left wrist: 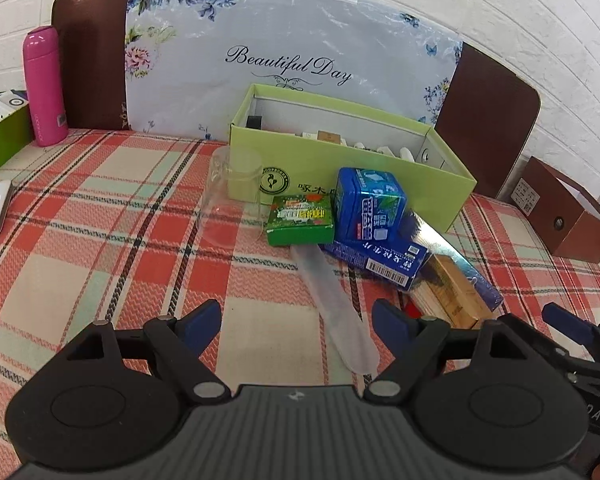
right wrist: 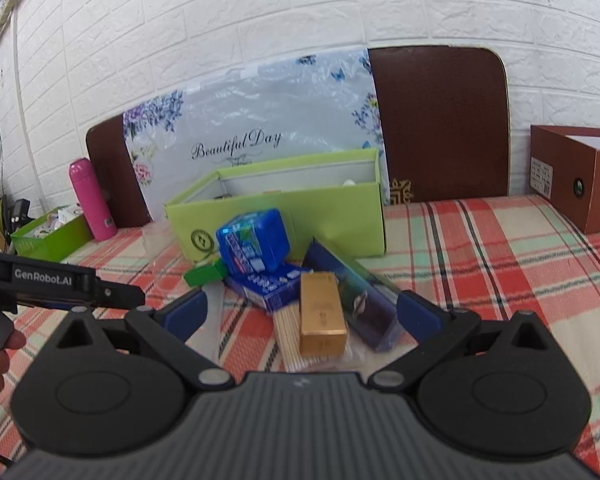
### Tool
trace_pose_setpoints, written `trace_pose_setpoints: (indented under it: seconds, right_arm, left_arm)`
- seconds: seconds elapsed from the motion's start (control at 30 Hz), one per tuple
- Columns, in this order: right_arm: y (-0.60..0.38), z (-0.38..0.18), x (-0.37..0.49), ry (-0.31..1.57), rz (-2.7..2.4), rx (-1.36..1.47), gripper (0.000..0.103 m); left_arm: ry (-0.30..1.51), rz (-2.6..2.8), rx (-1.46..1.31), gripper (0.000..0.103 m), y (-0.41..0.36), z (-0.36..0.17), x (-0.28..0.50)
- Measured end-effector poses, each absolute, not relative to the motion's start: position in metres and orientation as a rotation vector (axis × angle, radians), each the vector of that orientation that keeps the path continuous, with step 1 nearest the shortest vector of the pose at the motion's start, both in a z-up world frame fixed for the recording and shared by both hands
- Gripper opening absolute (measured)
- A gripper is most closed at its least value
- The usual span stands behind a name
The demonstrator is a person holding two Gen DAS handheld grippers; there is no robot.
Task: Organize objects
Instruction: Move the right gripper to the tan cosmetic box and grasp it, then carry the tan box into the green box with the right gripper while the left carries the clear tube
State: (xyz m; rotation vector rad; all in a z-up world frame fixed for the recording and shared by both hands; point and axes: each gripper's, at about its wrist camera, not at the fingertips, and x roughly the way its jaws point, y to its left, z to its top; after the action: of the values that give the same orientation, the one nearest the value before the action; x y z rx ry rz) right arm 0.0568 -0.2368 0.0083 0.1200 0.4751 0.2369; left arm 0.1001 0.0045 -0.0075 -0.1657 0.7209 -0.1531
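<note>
A heap of small goods lies on the plaid tablecloth in front of an open light-green box [left wrist: 380, 160] [right wrist: 332, 220]: a green packet [left wrist: 300, 220] [right wrist: 204, 274], a blue gum tin [left wrist: 370, 204] [right wrist: 254, 242], a blue carton [left wrist: 380, 260] [right wrist: 268, 286], a gold box [right wrist: 322, 316] on a bundle of wooden sticks [right wrist: 288, 338], a dark long box [left wrist: 456, 258] [right wrist: 364, 300] and a clear flat strip [left wrist: 332, 308]. My left gripper [left wrist: 296, 322] is open over the strip's near end. My right gripper [right wrist: 300, 314] is open, its fingers either side of the gold box and dark long box, not pressing them.
A clear glass cup [left wrist: 232, 200] stands left of the heap. A pink bottle [left wrist: 44, 88] [right wrist: 92, 200] and a green tray [right wrist: 52, 236] are at the far left, a brown box [left wrist: 568, 216] [right wrist: 580, 176] at the right. A floral board leans on the white brick wall.
</note>
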Motion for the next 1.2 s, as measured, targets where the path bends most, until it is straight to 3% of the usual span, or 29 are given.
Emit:
trace_pose_setpoints:
  seconds: [0.13, 0.27, 0.4, 0.5, 0.57, 0.67, 0.77, 0.83, 0.87, 1.0, 1.2]
  right_arm:
    - [-0.235, 0.000, 0.057, 0.485, 0.223, 0.098, 0.101]
    - [-0.234, -0.007, 0.065, 0.509, 0.215, 0.085, 0.086]
    - [-0.233, -0.015, 0.081, 0.534, 0.233, 0.093, 0.079]
    - [-0.233, -0.020, 0.093, 0.559, 0.248, 0.112, 0.060]
    - [-0.233, -0.022, 0.099, 0.596, 0.247, 0.117, 0.032]
    - [-0.236, -0.018, 0.089, 0.604, 0.268, 0.110, 0.032]
    - [-0.237, -0.012, 0.071, 0.607, 0.296, 0.086, 0.032]
    - [-0.237, -0.010, 0.060, 0.622, 0.315, 0.079, 0.032]
    - [-0.236, -0.010, 0.054, 0.631, 0.323, 0.073, 0.032]
    - [-0.229, -0.014, 0.038, 0.672, 0.361, 0.044, 0.032]
    - [-0.217, -0.023, 0.019, 0.728, 0.431, 0.001, 0.032]
  left_arm:
    - [0.751, -0.156, -0.165, 0.085, 0.000, -0.018, 0.101]
    - [0.771, -0.179, -0.196, 0.085, -0.004, -0.026, 0.106]
    - [0.780, -0.201, -0.205, 0.085, -0.010, -0.031, 0.114]
    - [0.776, -0.210, -0.196, 0.085, -0.018, -0.035, 0.124]
    - [0.785, -0.206, -0.175, 0.085, -0.025, -0.039, 0.134]
    - [0.810, -0.205, -0.157, 0.082, -0.033, -0.046, 0.150]
    - [0.832, -0.228, -0.147, 0.064, -0.037, -0.052, 0.161]
    - [0.813, -0.217, -0.087, 0.043, -0.041, -0.053, 0.161]
    - [0.814, -0.222, -0.049, 0.038, -0.043, -0.053, 0.160]
    - [0.841, -0.284, -0.004, 0.029, -0.033, -0.051, 0.144]
    - [0.872, -0.360, 0.061, 0.029, -0.001, -0.050, 0.079]
